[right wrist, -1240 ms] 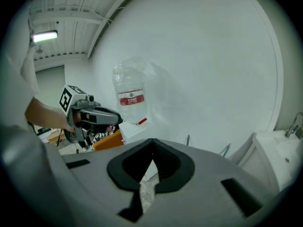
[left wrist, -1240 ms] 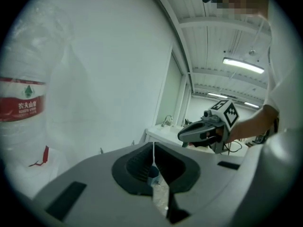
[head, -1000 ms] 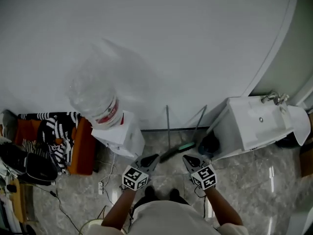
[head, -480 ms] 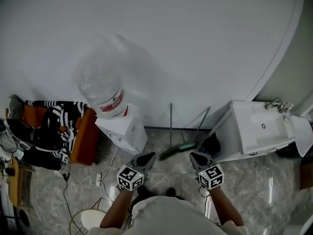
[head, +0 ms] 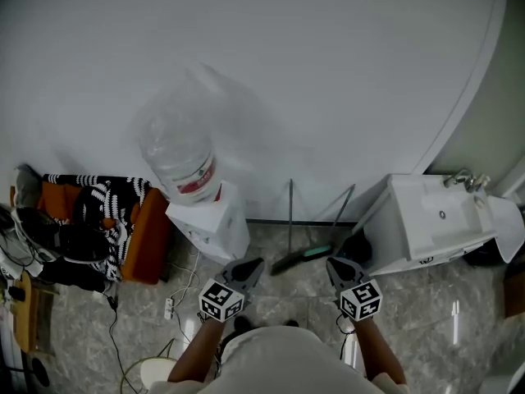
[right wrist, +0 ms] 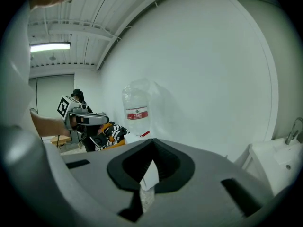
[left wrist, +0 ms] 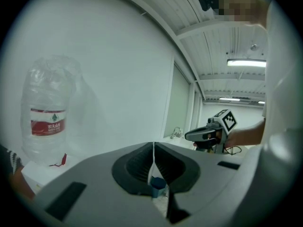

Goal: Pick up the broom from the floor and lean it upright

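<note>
- Grey marbled floor [head: 410, 302] lies underfoot and meets a plain white wall [head: 328, 72] on the far side.
- Nearest the person, the left gripper [head: 254, 266] and the right gripper [head: 332, 263] are held side by side above the floor. They are apart from each other and both point toward the wall.
- The left gripper's jaws meet tip to tip and hold nothing.
- The right gripper's jaws are likewise pressed together and empty.
- The broom [head: 297, 257] has its head on the floor just beyond the gap between the two grippers. That is about 1 o'clock from the left gripper and 10 o'clock from the right, and neither touches it.
- Its thin handle rises toward 12 o'clock against the wall.
- A second thin rod [head: 343, 210] slants up the wall at the broom's 2 o'clock. A dark object [head: 354, 243] sits below it, and I cannot tell what that object is.
- A white sink [head: 435, 220] with a tap [head: 459, 176] stands at 2 o'clock from the right gripper, flanking the broom on that side.
- A white water dispenser [head: 209, 224] stands at 11 o'clock from the left gripper, near the broom's other side. It carries a clear bottle [head: 176, 158] with a red label.
- Farther out at 9 o'clock, an orange seat [head: 148, 236] holds a black-and-white striped cloth [head: 102, 203].
- A power strip [head: 168, 306] lies on the floor near the seat.
</note>
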Motion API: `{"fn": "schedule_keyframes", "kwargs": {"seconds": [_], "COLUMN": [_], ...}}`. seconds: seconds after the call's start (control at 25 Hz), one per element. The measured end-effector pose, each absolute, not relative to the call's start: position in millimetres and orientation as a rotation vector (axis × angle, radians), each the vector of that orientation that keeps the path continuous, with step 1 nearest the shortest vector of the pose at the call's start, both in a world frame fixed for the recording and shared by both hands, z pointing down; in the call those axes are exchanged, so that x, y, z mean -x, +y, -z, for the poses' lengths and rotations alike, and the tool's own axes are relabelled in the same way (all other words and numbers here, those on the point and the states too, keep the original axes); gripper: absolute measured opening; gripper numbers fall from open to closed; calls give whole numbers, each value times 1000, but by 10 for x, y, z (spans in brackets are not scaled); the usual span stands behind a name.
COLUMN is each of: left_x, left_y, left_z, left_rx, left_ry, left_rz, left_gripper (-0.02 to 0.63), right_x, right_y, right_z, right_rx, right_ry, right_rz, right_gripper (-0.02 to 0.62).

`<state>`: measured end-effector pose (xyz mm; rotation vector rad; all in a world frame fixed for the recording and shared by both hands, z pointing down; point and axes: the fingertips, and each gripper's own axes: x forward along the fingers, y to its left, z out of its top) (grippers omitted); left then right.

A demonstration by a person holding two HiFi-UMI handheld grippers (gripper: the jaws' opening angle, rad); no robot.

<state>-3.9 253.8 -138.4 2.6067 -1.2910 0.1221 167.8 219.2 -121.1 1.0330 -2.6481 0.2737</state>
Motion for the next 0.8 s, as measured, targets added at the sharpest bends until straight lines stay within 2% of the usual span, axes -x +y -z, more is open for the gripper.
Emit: {"fn": "schedule_keyframes", "kwargs": {"seconds": [0.8], "left_x": [271], "left_y": [2268], "left_z": [1435], "left_rx": [-2617], "left_ry": [-1277], "left_rz": [-84], "left_gripper": [12], "right_x": [-1468], "right_y": [2057], "right_z": [1333], "right_rx": [-1071], "right_ry": [-2666], "right_rz": [-256], "right_gripper": [-2]}}
